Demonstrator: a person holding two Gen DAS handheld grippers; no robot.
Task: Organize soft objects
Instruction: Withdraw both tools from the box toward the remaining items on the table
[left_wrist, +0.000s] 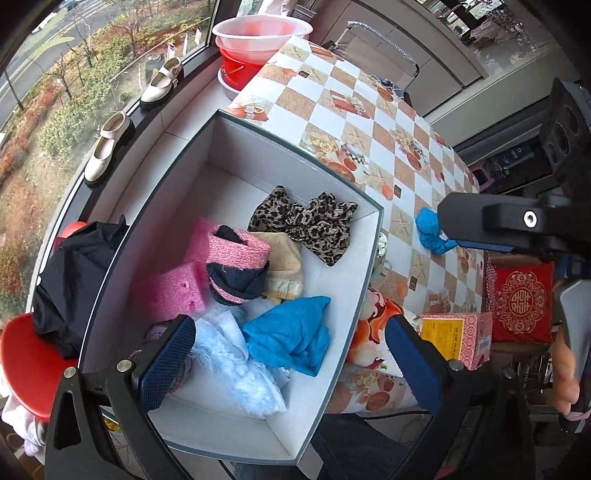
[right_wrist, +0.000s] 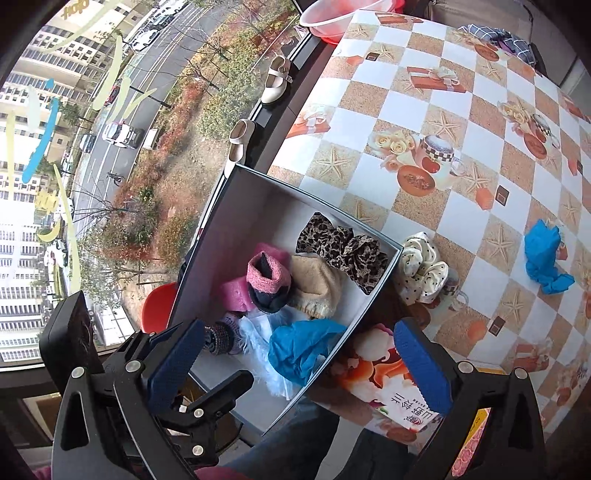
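Setting: a table by a large window, covered with a checked cloth (right_wrist: 436, 110) printed with starfish and cups; street and trees below the glass.

Box (left_wrist: 295, 155): white inside, open top, standing at the table's window-side edge.

Box contents:
- leopard scrunchies (left_wrist: 306, 225), at the wall nearest the table's middle;
- beige cloth (left_wrist: 284, 266), just beside them;
- pink-and-navy sock roll (left_wrist: 236, 266), touching the beige cloth;
- pink foam (left_wrist: 173, 291), against the window-side wall;
- blue cloth (left_wrist: 291, 332), at the near end, lying on pale fluffy fabric (left_wrist: 236, 365).

On the cloth outside the box:
- polka-dot scrunchie (right_wrist: 421, 269), just beside the box wall;
- second blue cloth (right_wrist: 543, 258), well apart, toward the table's far side.

Windowsill: two cream shoes (left_wrist: 107, 147). Beyond the table's far corner: stacked red basins (left_wrist: 258, 40).

Left gripper (left_wrist: 291, 365): jaws spread wide over the box's near end, pinching nothing.
Right gripper (right_wrist: 299, 369): jaws spread wide above the box's near corner, nothing between the pads.
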